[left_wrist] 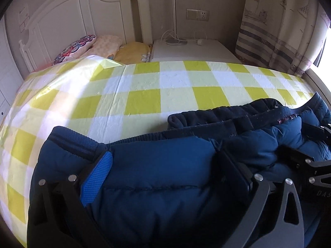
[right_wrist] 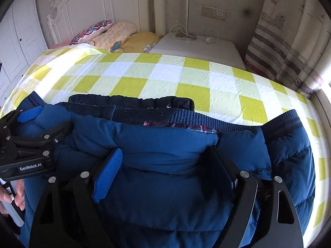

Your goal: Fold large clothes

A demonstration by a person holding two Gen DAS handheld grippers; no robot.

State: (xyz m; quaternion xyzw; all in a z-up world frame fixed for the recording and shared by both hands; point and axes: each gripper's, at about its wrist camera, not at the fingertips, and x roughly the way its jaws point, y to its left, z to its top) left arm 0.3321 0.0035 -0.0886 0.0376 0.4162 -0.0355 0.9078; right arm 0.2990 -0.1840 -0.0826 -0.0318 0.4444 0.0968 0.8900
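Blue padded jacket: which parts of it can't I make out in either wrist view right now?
- Blue padded jacket: near edge, left wrist view, hidden behind the left hand-held gripper and cut off by the frame.
- Same in right wrist view, behind the right hand-held gripper.
- Plaid lining: only a sliver shows, right wrist view.

A home bedroom is showing here: a white panelled wooden headboard (left_wrist: 68,18) is standing behind patterned pillows (left_wrist: 99,47), a yellow-and-white checked sheet (left_wrist: 144,86) is covering the bed, and a boat-printed striped curtain (left_wrist: 277,26) is hanging beside a white nightstand (left_wrist: 192,51).
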